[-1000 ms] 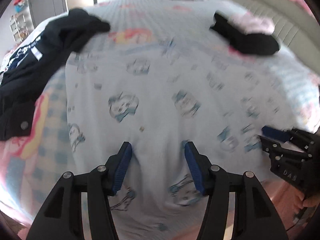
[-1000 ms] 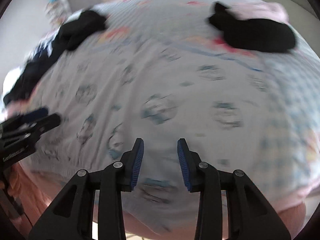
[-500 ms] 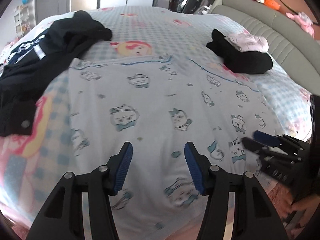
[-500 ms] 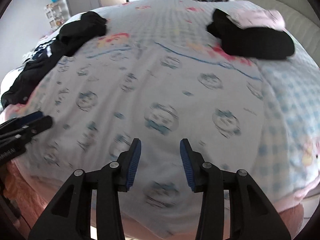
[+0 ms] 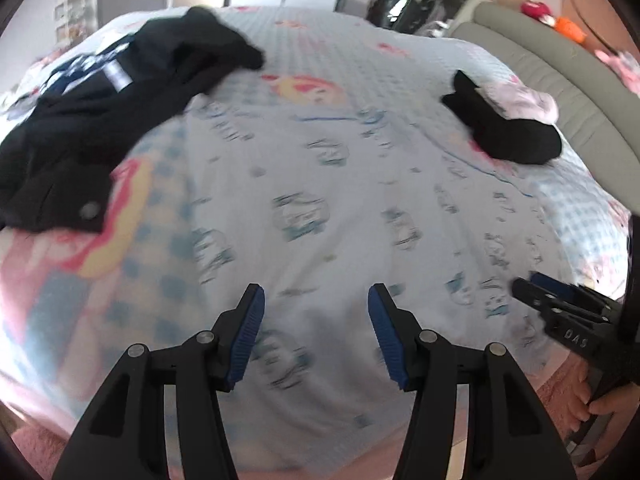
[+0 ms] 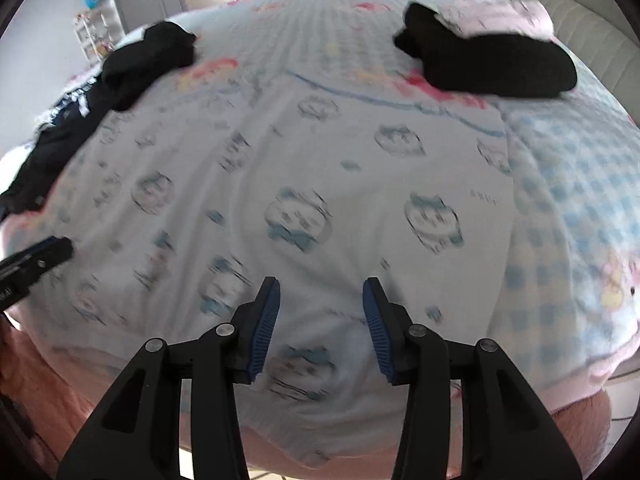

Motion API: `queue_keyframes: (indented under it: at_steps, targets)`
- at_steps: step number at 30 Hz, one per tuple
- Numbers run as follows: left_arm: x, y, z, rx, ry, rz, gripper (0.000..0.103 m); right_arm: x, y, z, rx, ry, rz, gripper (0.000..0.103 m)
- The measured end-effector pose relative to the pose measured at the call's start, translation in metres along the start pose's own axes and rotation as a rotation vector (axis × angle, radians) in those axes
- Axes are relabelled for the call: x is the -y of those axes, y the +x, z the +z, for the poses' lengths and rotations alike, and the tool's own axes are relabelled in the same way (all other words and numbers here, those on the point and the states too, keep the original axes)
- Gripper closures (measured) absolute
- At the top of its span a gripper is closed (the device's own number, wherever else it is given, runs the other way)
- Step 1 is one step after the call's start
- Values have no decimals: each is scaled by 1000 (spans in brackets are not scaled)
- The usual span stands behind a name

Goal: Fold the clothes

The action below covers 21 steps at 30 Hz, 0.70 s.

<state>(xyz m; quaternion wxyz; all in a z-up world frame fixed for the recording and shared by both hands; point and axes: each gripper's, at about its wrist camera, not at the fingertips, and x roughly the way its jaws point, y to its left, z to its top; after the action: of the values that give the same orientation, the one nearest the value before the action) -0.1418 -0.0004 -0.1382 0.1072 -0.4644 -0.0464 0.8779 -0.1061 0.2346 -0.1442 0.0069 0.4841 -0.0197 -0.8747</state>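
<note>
**Both grippers hang released over the spread garment**

While a pale blue garment printed with small cartoon faces (image 5: 320,208) lies spread flat across the bed (image 5: 360,52), the left gripper (image 5: 316,312) hovers above its near edge with its jaws wide apart and nothing between the blue pads. Over the same near edge, further right, the right gripper (image 6: 319,304) is opening its jaws, and only cloth shows below the gap, untouched by either pad. Each gripper appears at the edge of the other's view, and a hand (image 5: 600,400) shows at the lower right of the left view. On the bed's far left lies a crumpled black garment with white lettering (image 5: 112,92), well apart from the spread one. At the far right sits a folded black garment (image 6: 492,64) with a folded pale pink piece (image 6: 500,16) resting on it, beside a grey padded headboard (image 5: 560,64).
</note>
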Motion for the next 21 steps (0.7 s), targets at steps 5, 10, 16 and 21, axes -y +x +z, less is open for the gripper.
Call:
queue_keyframes:
  at_steps: [5, 10, 16, 21]
  targets:
    - [28, 33, 5, -90, 106, 43, 47, -30, 31, 7, -78, -93, -5, 56]
    - [-1, 24, 4, -107, 56, 61, 46, 5, 26, -1, -98, -15, 29, 55]
    - [1, 9, 21, -20, 29, 11, 46, 20, 5, 21, -23, 24, 53, 53]
    - [12, 42, 21, -97, 63, 96, 46, 5, 31, 37, -55, -2, 82, 52]
